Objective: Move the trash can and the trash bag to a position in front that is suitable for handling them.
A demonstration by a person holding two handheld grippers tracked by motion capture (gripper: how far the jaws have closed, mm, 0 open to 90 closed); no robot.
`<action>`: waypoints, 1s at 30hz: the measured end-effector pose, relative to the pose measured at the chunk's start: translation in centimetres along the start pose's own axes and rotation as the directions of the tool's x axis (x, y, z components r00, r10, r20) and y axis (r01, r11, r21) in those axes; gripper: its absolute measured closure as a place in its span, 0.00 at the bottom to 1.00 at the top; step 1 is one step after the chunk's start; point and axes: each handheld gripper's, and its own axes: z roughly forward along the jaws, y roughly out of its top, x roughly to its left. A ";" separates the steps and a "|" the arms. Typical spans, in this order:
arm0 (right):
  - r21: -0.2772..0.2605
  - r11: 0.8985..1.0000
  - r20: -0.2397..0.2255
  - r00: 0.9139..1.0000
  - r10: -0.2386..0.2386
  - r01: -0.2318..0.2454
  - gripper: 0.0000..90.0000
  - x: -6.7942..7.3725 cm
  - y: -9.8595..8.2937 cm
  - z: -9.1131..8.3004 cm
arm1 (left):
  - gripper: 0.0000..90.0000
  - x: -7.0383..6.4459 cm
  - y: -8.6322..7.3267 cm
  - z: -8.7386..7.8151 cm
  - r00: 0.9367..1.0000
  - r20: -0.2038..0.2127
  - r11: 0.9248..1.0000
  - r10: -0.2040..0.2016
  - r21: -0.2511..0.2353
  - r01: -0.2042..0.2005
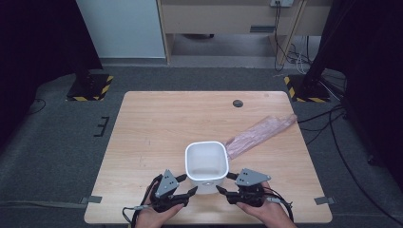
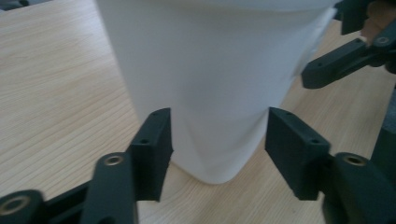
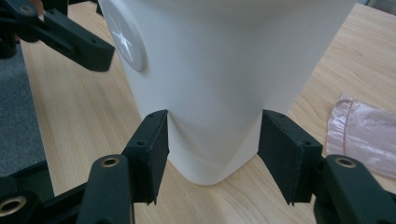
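A white square bin (image 1: 207, 181) stands empty near the table's front edge. My left gripper (image 1: 188, 183) is at its near left corner, open, one jaw on each side of that corner (image 2: 215, 93). My right gripper (image 1: 225, 182) is open in the same way at the near right corner (image 3: 219, 93), its left jaw very close to the wall. A round embossed star mark (image 3: 126, 39) sits on the bin's front wall. A crumpled pink plastic bag (image 1: 259, 134) lies flat behind and right of the bin, also at the right gripper view's right edge (image 3: 362, 135).
The wooden table (image 1: 157, 128) has a dark cable hole (image 1: 237, 103) near its far edge. Stand bases with yellow-black tape (image 1: 90, 88) (image 1: 304, 90) sit on the floor beyond the far corners. Cables (image 1: 328, 123) trail off the table's right side.
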 end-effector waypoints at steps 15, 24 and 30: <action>0.000 1.000 0.043 0.999 0.017 -0.017 0.46 -1.3 1.1 3.1 | 0.57 1.9 0.0 1.9 0.994 -0.105 1.000 -0.026 -0.009 0.025; -0.014 1.000 0.051 0.999 0.016 -0.015 0.49 -1.7 1.3 3.7 | 0.58 2.2 0.1 2.3 0.990 -0.143 1.000 -0.002 -0.002 0.001; -0.018 1.000 0.053 0.999 0.014 -0.013 0.51 -1.8 1.3 3.8 | 0.61 2.5 0.1 2.3 0.988 -0.156 1.000 -0.003 -0.001 0.003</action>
